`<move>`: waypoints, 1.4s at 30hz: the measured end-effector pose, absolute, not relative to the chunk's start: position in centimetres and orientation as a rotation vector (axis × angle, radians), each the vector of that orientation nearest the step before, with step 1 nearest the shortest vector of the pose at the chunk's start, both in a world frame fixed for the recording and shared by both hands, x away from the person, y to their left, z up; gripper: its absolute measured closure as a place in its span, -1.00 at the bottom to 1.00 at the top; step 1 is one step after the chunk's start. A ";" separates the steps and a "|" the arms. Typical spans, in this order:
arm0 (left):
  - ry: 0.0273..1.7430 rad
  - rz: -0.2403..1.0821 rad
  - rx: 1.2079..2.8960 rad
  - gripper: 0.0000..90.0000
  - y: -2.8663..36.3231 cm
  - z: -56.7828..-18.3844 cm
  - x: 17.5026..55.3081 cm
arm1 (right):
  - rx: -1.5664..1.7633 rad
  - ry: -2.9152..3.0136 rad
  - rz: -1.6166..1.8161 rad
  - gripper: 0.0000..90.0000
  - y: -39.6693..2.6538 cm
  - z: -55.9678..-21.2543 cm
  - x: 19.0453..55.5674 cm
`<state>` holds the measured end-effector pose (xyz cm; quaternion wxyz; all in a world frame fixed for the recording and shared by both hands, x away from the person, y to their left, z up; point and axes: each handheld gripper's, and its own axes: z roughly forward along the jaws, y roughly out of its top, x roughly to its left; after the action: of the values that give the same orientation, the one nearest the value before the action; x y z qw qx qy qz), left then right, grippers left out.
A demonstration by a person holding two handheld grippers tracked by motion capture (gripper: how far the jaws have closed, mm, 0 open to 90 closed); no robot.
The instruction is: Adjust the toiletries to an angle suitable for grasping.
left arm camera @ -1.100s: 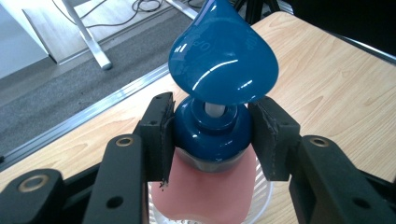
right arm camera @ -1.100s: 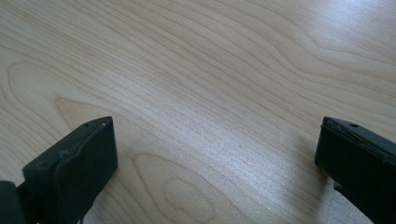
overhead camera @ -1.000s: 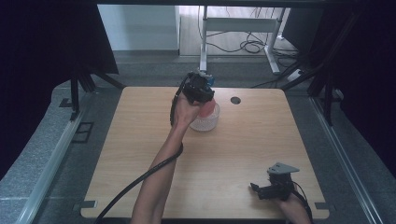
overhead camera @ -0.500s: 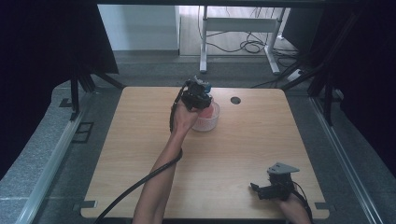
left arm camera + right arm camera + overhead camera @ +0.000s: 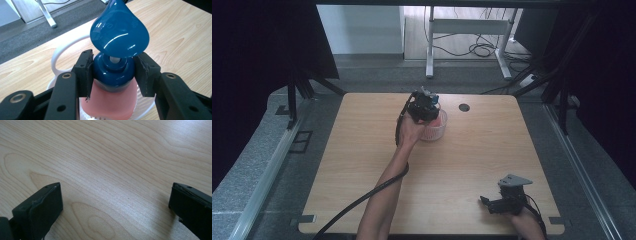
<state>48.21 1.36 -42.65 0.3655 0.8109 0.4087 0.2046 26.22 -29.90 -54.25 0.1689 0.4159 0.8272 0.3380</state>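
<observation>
The pink bottle (image 5: 113, 103) with its blue cap (image 5: 113, 71) is sitting in the lower middle of the left gripper view, its flip lid (image 5: 119, 31) standing open and rising toward the top edge of the frame. The left gripper (image 5: 113, 72) is clamping the cap from both sides, each pad pressing flat against the blue plastic. Below the bottle, a clear bowl (image 5: 58, 53) with a white rim is showing; the bottle's base seems to be inside it, though the contact itself is hidden.

In the high view, the left gripper (image 5: 424, 106) is hanging over the bowl (image 5: 434, 131) just above the centre of the frame, with the forearm running down toward the bottom edge. A small dark hole (image 5: 464, 107) is lying in the table (image 5: 362, 165) to the right of the bowl.

The right gripper (image 5: 484, 201) is resting near the lower right corner of the table, well apart from the bowl. In the right gripper view its jaws are standing wide apart over bare wood (image 5: 112, 170).
</observation>
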 end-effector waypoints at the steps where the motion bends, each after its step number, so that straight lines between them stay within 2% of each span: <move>1: 1.052 0.528 2.085 0.17 1.3 -42.8 48.2 | 1.182 2.352 0.961 -1.00 -29.9 -54.2 26.2; 13: 1.094 0.508 2.082 0.15 1.7 -43.4 48.3 | 1.180 2.353 0.960 -1.00 -29.9 -54.2 26.2; 18: 1.086 0.512 2.119 -0.05 1.6 -44.0 48.2 | 1.178 2.355 0.959 -1.00 -29.9 -54.2 26.2; 34: 1.077 0.507 2.072 -0.62 2.1 -43.4 47.6 | 1.177 2.356 0.960 -1.00 -29.9 -54.2 26.2; 42: 1.051 0.496 2.051 -0.75 2.6 -42.3 46.8 | 1.178 2.356 0.960 -1.00 -29.9 -54.2 26.2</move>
<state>46.82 2.64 -42.28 0.3821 0.8041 0.4119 0.1944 26.23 -29.87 -54.24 0.1684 0.4142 0.8283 0.3377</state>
